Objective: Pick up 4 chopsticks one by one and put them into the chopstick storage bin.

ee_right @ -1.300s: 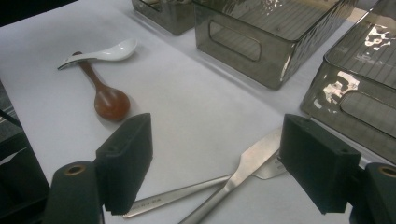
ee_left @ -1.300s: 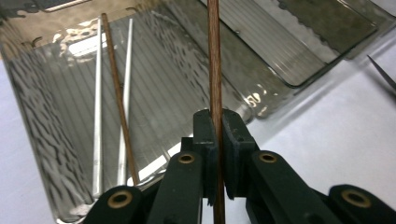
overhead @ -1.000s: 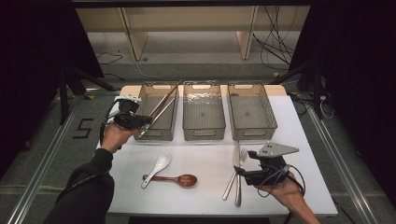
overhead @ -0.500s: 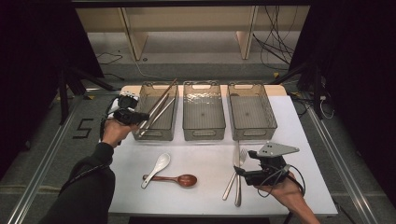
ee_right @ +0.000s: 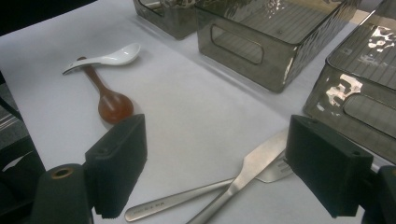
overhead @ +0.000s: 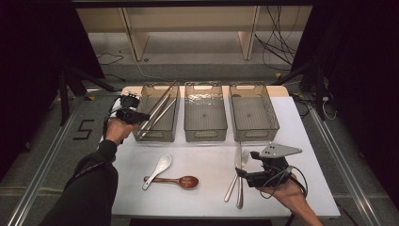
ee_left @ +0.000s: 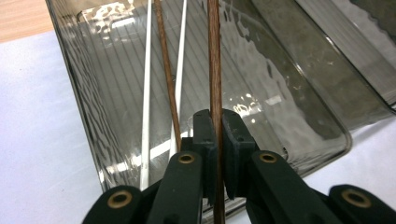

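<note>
My left gripper (overhead: 141, 116) hangs at the near left corner of the left grey bin (overhead: 155, 138). In the left gripper view its jaws (ee_left: 215, 126) are shut on a brown wooden chopstick (ee_left: 214, 70) that slants over the bin. Another brown chopstick (ee_left: 166, 70) and white chopsticks (ee_left: 146, 93) lie inside. My right gripper (overhead: 240, 173) sits low over the table at the front right, and its jaws have just been opening. Its pads (ee_right: 121, 154) stand wide apart, and two metal forks (ee_right: 252, 163) lie on the table between them, untouched.
An empty middle bin (overhead: 205, 134) and right bin (overhead: 254, 134) stand in a row with the left one. A white ceramic spoon (overhead: 157, 170) and a brown wooden spoon (overhead: 176, 181) lie crossed at the front left of the white table (overhead: 207, 155).
My left gripper has shifted a little toward the left bin and lower, carrying the chopstick. The right hand has stayed put.
</note>
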Available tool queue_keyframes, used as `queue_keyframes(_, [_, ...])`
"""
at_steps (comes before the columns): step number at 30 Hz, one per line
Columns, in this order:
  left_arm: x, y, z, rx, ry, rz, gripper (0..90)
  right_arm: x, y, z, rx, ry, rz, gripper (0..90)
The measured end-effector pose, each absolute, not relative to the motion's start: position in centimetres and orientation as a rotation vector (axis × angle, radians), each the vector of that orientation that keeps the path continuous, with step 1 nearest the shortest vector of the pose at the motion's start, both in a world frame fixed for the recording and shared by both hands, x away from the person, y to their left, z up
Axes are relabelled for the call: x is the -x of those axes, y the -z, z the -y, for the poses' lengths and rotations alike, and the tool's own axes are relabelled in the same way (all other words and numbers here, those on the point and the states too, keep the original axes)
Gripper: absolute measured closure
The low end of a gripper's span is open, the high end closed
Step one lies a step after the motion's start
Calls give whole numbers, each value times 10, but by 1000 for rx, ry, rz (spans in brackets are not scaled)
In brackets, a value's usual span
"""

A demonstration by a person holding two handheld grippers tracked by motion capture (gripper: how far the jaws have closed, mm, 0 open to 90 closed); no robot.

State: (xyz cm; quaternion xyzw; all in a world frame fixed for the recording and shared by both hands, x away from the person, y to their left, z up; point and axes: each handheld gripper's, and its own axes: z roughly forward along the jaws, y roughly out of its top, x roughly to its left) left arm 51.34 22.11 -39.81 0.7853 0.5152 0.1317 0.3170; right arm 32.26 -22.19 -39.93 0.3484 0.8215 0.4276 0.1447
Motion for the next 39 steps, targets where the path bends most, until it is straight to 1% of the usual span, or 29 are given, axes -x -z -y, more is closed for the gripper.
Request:
queue_keyframes(15, [-524, 406, -223, -2062, -344, -1422, 835, -323, 399, 222, -1001, -1233, -2365, 216])
queue_keyframes(17, [-524, 405, -223, -2053, -340, -1423, 773, -323, 399, 222, -1003, -1232, -2367, 217])
queue_keyframes(19, [-524, 404, -223, -2056, -348, -1425, 686, -323, 399, 222, -1002, -1231, -2367, 217])
queue_keyframes(22, [-521, 402, -222, -2043, -342, -1426, 609, -323, 399, 222, -1003, -1231, -2368, 218])
queue_keyframes(26, [-512, 397, -219, -2053, -307, -1407, 467, -323, 399, 222, -1002, -1231, -2368, 218])
queue_keyframes(29, [-501, 393, -216, -2032, -284, -1387, 392, -322, 399, 221, -1003, -1232, -2366, 218])
queue_keyframes(34, [-480, 387, -213, -2024, -259, -1342, 323, -322, 399, 221, -1005, -1233, -2362, 218])
queue_keyframes(39, [-462, 385, -209, -2051, -245, -1302, 295, -322, 398, 221, -1004, -1233, -2360, 219])
